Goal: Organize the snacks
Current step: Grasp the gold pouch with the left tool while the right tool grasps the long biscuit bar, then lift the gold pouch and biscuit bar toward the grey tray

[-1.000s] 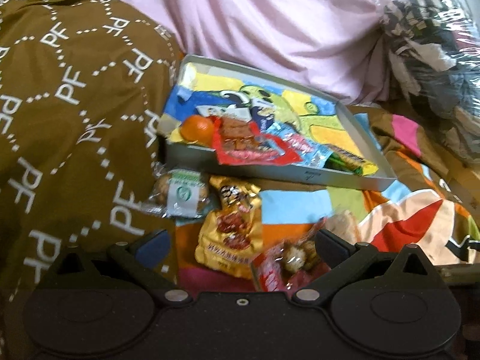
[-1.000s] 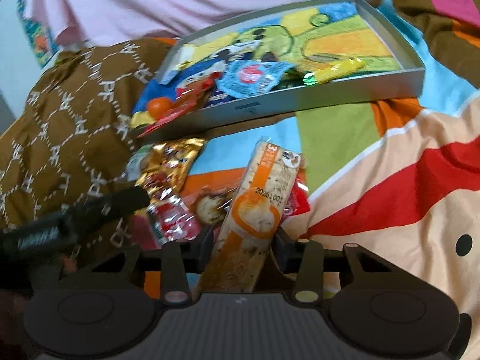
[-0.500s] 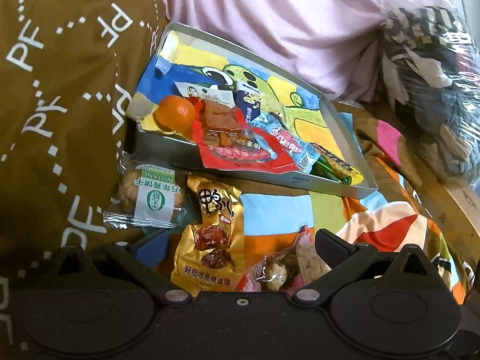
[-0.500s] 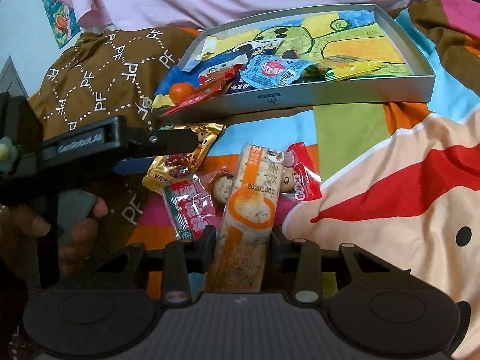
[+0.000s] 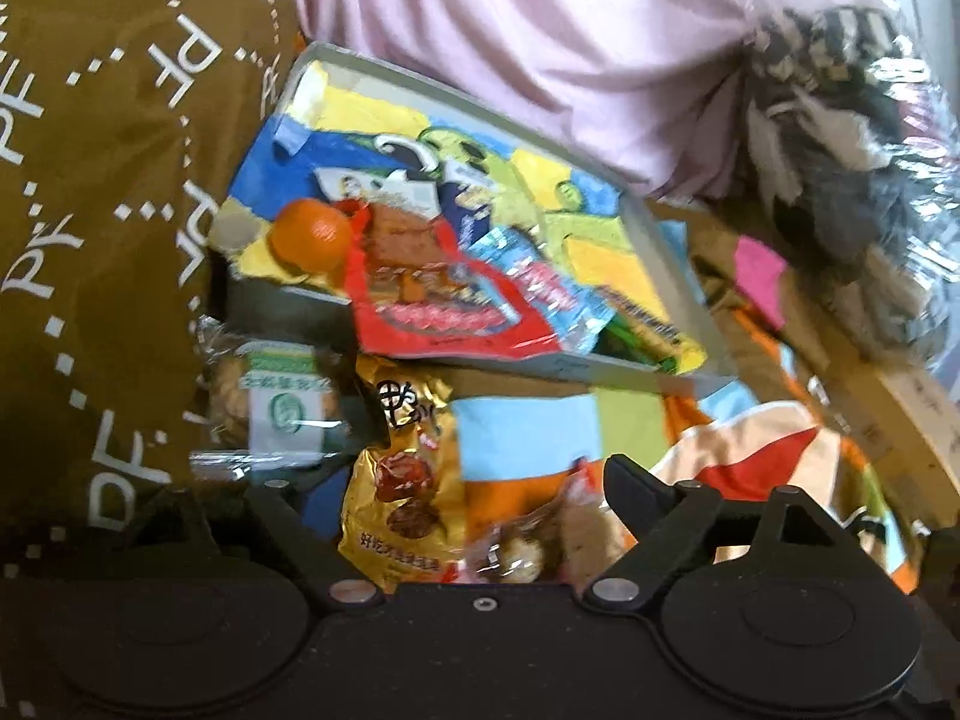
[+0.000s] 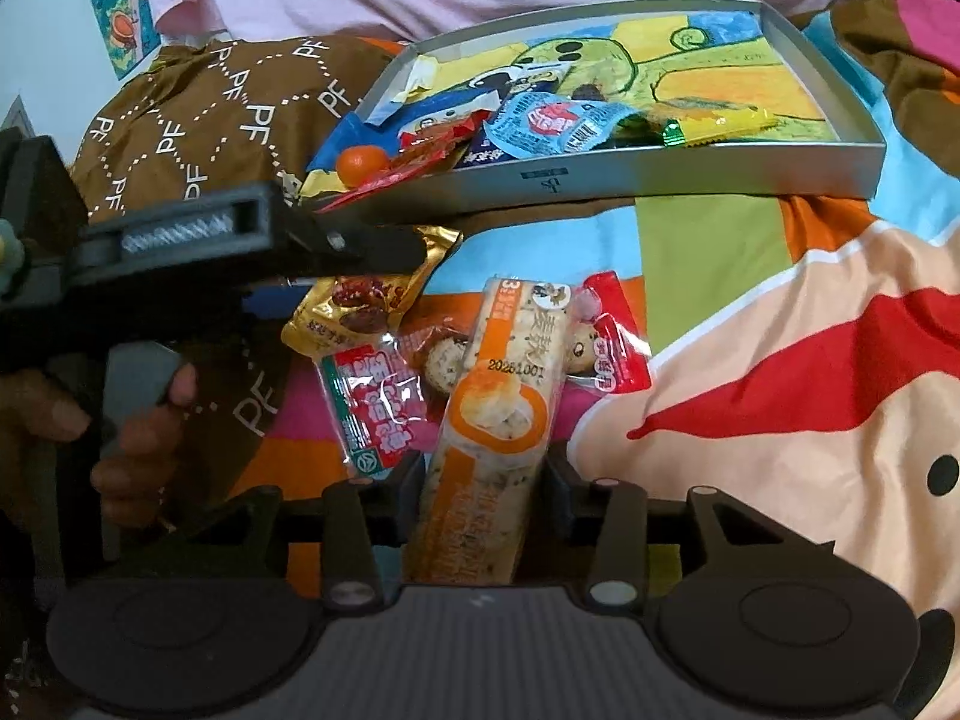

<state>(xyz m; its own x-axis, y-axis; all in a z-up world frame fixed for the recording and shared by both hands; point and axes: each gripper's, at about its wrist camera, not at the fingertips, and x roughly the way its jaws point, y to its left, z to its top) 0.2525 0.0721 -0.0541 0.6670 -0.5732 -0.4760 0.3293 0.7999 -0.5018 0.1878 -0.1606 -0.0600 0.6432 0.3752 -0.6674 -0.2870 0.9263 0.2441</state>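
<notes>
The right gripper (image 6: 483, 471) has its fingers closed on a long orange-and-white biscuit pack (image 6: 492, 414), lifted near the loose snacks on the bedspread. Next, I judge, it goes forward into the shallow grey tray (image 6: 660, 174). The left gripper (image 5: 444, 498) hovers wide open, empty, over a gold date packet (image 5: 402, 492).
</notes>
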